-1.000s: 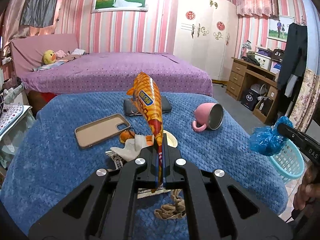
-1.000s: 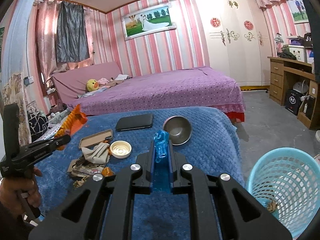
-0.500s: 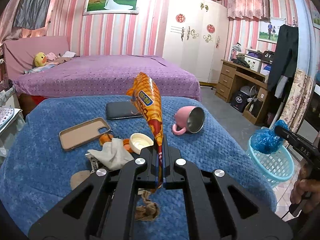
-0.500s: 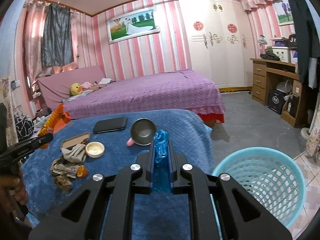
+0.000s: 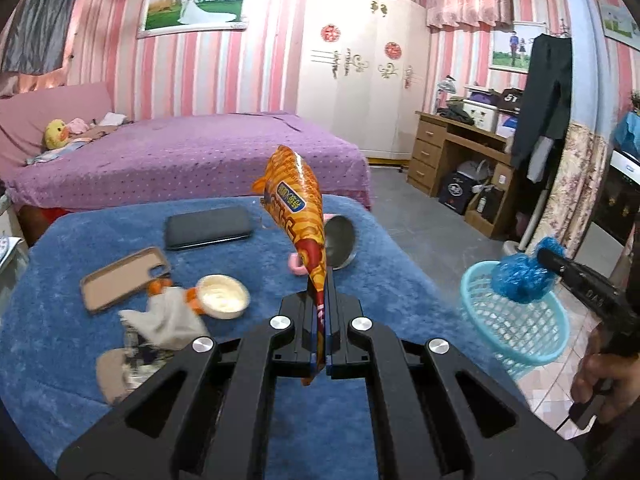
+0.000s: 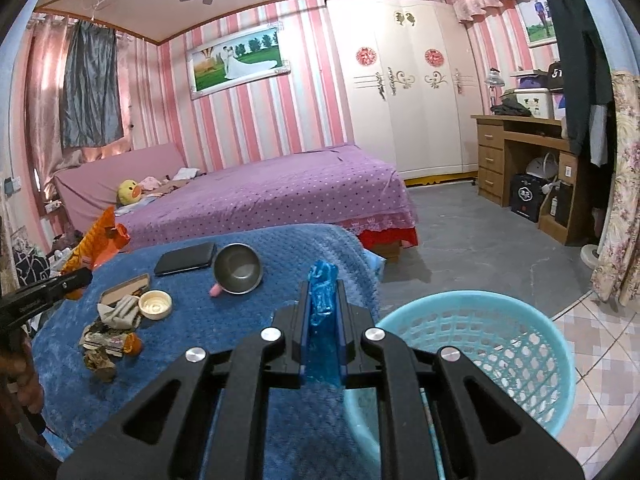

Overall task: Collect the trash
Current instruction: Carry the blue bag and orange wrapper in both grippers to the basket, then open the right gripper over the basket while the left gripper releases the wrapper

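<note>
Nearest you, your left gripper is clenched on an orange snack wrapper standing above the blue blanket. Your right gripper pinches a crumpled blue plastic bag beside the turquoise basket. Farther back: cream lid, tipped pink cup, black phone.

- The snack wrapper is orange and yellow, with a blue label and a red part.
- The crumpled plastic is bright blue.
- The basket is light turquoise, with a mesh pattern.
- The blanket is dark blue.
- The bed cover is purple with small white dots.
- The wall has pink and white stripes.
- The mug is pink outside, grey metal inside.
</note>
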### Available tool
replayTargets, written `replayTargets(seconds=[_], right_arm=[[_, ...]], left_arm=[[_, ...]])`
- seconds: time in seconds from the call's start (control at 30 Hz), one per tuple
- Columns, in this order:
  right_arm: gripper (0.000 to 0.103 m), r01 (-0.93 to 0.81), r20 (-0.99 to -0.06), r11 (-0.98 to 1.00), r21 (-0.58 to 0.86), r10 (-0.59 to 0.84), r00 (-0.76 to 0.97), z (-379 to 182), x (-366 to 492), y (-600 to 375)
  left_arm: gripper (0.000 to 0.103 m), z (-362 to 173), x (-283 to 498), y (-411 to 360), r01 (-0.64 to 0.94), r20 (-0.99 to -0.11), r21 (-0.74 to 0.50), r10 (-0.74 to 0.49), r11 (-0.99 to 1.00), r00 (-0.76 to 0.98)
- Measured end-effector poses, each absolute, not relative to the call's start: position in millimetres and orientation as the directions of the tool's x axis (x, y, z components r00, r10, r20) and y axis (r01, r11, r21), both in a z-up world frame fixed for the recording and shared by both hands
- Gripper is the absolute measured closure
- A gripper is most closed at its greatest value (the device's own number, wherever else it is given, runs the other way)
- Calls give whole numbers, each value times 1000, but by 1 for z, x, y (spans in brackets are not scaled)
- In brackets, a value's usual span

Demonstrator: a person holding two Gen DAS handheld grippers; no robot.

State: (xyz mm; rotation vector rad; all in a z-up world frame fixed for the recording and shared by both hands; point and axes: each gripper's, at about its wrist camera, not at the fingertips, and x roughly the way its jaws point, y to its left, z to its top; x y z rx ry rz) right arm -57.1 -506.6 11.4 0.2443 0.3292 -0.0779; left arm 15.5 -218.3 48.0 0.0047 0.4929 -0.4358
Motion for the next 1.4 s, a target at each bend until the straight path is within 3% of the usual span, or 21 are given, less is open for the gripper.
replayTargets(seconds=[0.43, 1.1, 1.17, 1.2, 1.23, 1.27, 1.4], right_arm=[[92, 225, -349, 940, 257, -126, 929, 3, -76, -557], [92, 345, -370, 900, 267, -234, 899, -1, -85, -595], [89, 359, -376, 898, 253, -250, 892, -2, -83, -597], [72, 373, -389, 896, 240, -263, 883, -3, -81, -597], [45, 392, -388, 890, 233, -285, 877, -2, -81, -597], [37, 411, -375, 883, 228, -310, 874, -1, -83, -599], [36, 444, -370, 863, 241, -341, 864, -1, -89, -608]], left_arm=[[103, 40, -3, -320, 558, -464, -81, -527, 826, 712], [103, 32, -21, -414, 696, -470, -83, -644, 713, 604], [103, 31, -22, -424, 708, -472, -79, -652, 701, 593], [103, 30, -22, -427, 713, -475, -81, -656, 697, 587], [103, 29, -22, -431, 718, -479, -85, -660, 691, 579], [103, 28, -22, -435, 721, -480, -83, -662, 688, 576], [103, 24, -22, -443, 730, -485, -88, -669, 678, 563]])
